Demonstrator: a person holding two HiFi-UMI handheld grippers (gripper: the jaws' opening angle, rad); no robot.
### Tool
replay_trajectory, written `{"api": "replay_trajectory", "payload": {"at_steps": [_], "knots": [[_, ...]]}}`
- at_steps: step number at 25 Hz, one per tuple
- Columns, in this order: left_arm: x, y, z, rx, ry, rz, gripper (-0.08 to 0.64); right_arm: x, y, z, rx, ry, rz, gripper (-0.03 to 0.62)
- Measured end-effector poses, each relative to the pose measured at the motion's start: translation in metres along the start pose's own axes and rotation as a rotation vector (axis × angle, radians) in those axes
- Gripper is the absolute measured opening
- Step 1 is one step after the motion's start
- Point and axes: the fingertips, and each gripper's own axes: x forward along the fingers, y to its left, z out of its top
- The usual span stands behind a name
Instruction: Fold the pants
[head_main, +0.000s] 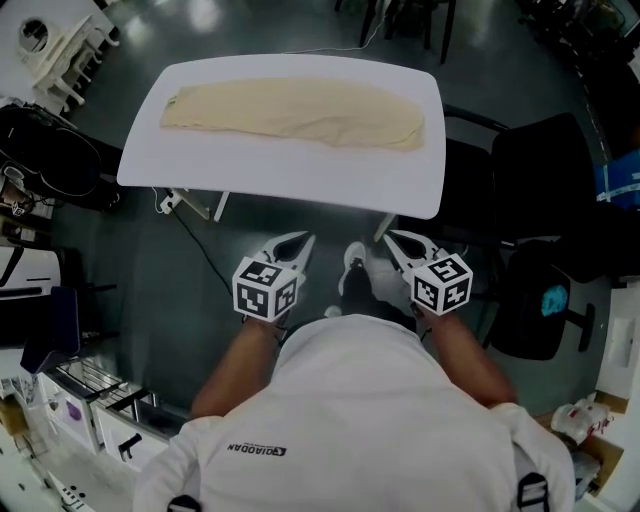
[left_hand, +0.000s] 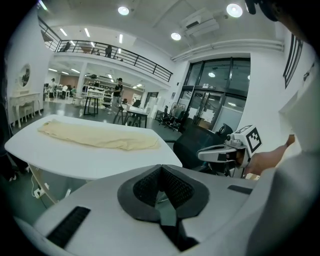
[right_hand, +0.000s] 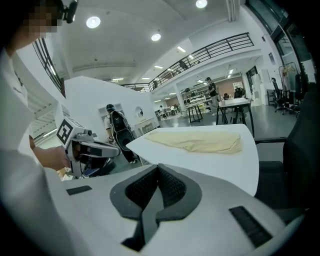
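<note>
Cream pants (head_main: 295, 112) on white table (head_main: 290, 178)

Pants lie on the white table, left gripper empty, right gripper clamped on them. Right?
No: the right gripper is shut on nothing, short of the table and clear of the pants, per the head view. The rest holds.

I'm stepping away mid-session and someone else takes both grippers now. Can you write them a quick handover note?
Left gripper: shut, empty, held short of the table.
Right gripper: shut, empty, beside the left one.
Pants: stretched out lengthwise on the table's far half, neither gripper touching them.
Done: pants laid out; no fold across them shows.
Left: reach in, grip the pants, fold them.
</note>
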Motion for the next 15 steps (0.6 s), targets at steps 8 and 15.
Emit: {"api": "replay_trajectory", "payload": {"at_steps": [8, 15], "knots": [[0.026, 0.029, 0.014, 0.009, 0.049, 0.010, 0.028, 0.030, -0.031, 0.008, 0.036, 0.012, 0.000, 0.018], [0.059, 0.053, 0.049, 0.046, 0.080, 0.000, 0.028, 0.056, -0.084, 0.031, 0.103, -0.008, -0.051, 0.018]]}}
